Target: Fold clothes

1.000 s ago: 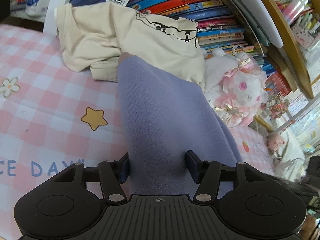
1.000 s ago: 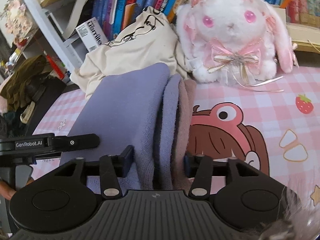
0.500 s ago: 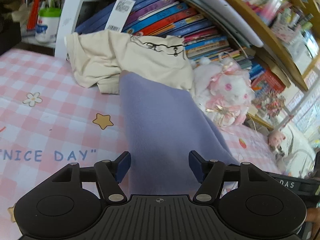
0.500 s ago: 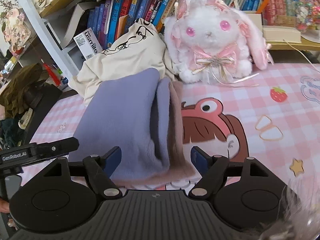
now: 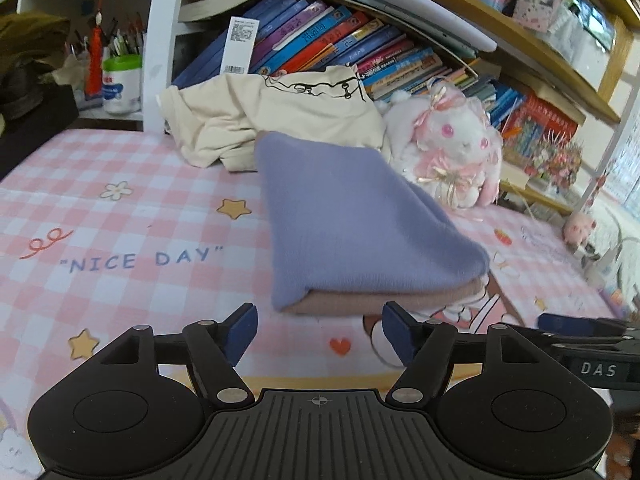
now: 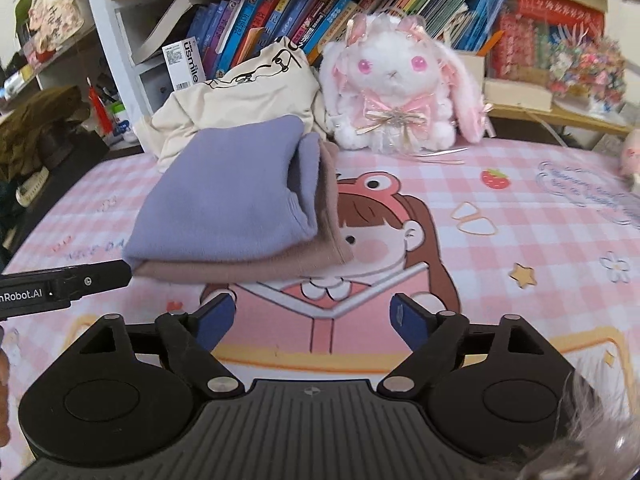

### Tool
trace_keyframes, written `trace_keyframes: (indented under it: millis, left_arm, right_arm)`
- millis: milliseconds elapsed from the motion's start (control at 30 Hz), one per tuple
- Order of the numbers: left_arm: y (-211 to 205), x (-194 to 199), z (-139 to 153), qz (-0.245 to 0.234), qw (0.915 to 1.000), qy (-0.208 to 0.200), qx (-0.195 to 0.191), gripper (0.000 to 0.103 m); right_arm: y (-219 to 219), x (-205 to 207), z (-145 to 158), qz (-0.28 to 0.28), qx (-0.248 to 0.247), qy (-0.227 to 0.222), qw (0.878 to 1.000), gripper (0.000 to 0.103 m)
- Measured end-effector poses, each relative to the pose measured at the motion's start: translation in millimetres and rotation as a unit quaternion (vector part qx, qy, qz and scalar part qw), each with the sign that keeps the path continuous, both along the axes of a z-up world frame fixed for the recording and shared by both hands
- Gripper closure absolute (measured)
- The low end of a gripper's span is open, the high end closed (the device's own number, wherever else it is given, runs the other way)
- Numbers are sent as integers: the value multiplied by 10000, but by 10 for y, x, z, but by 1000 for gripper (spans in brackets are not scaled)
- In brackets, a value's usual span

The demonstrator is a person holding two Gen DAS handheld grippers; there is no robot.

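Note:
A folded lavender garment [image 5: 352,224] [image 6: 224,204] lies flat on the pink checked mat [image 5: 120,216] [image 6: 520,240], resting on a folded dusty-pink layer [image 5: 380,300] [image 6: 280,264]. A crumpled cream T-shirt [image 5: 280,116] [image 6: 240,100] lies behind it, against the books. My left gripper [image 5: 320,330] hangs just short of the stack's near edge; its jaws are opening and nothing is between them. My right gripper [image 6: 312,316] is also back from the stack, jaws opening over bare mat. The left gripper's finger [image 6: 80,280] shows at the left in the right wrist view.
A white plush rabbit [image 5: 456,148] [image 6: 396,88] sits right of the cream shirt. Shelves of books [image 5: 340,44] [image 6: 280,20] stand behind. A white shelf post [image 5: 160,40] rises at the back left. A small pink toy [image 5: 578,228] lies at the far right.
Both grippers let go of the folded lavender and pink garment and drew back from it, their jaws widening. The stack now lies flat on the mat, clear of the fingers.

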State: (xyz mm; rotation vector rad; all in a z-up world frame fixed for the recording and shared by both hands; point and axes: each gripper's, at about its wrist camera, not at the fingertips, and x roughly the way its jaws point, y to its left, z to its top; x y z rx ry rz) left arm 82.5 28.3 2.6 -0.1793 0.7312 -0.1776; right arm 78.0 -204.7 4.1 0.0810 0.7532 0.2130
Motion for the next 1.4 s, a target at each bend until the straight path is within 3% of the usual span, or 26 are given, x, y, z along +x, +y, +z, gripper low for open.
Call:
trace_keyframes:
  millis: [300, 600, 833, 1400]
  left_arm:
    - [-81, -329, 0, 170, 9985, -245, 449, 19]
    - [-33, -505, -16, 392, 9976, -225, 520, 9]
    - [-69, -546, -46, 300, 9971, -106, 697, 6]
    - [-78, -567, -35, 161, 9973, -140, 696, 3]
  right_arm:
    - [44, -313, -14, -230, -398, -160, 9988, 6]
    - [101, -531, -76, -353, -746, -161, 9965, 0]
    - [102, -595, -102, -440, -737, -82, 9963, 0]
    - [102, -623, -102, -569, -702, 3, 9959, 0]
